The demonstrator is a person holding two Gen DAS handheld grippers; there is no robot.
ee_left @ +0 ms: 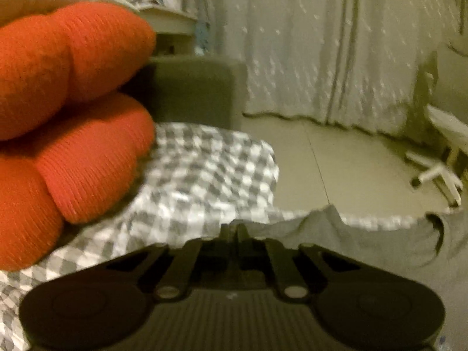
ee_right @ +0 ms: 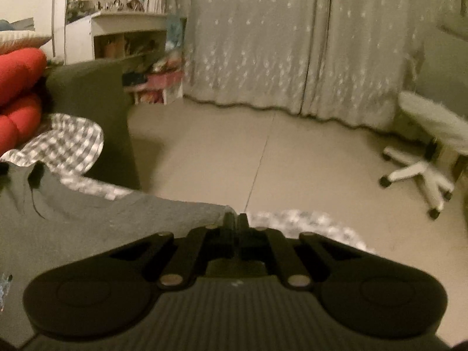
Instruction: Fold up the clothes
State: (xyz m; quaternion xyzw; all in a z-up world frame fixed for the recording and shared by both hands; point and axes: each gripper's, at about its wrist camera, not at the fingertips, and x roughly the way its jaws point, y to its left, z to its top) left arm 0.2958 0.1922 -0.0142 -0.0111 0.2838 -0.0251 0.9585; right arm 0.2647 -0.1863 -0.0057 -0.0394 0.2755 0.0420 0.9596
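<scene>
From my feed I see pale patterned curtains [ee_right: 257, 52] hanging to a beige tiled floor [ee_right: 292, 161], a white swivel chair [ee_right: 424, 158] at right, a cluttered white shelf unit [ee_right: 128, 32] at left, all under dim, yellowish light

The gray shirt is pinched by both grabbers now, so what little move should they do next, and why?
Probably lift the gray shirt a little and carry its pinched edge over to start a fold. The left gripper and the right gripper are both shut on its edge near the end of the checkered bedsheet, so the cloth looks held at two spots and ready to move.
</scene>
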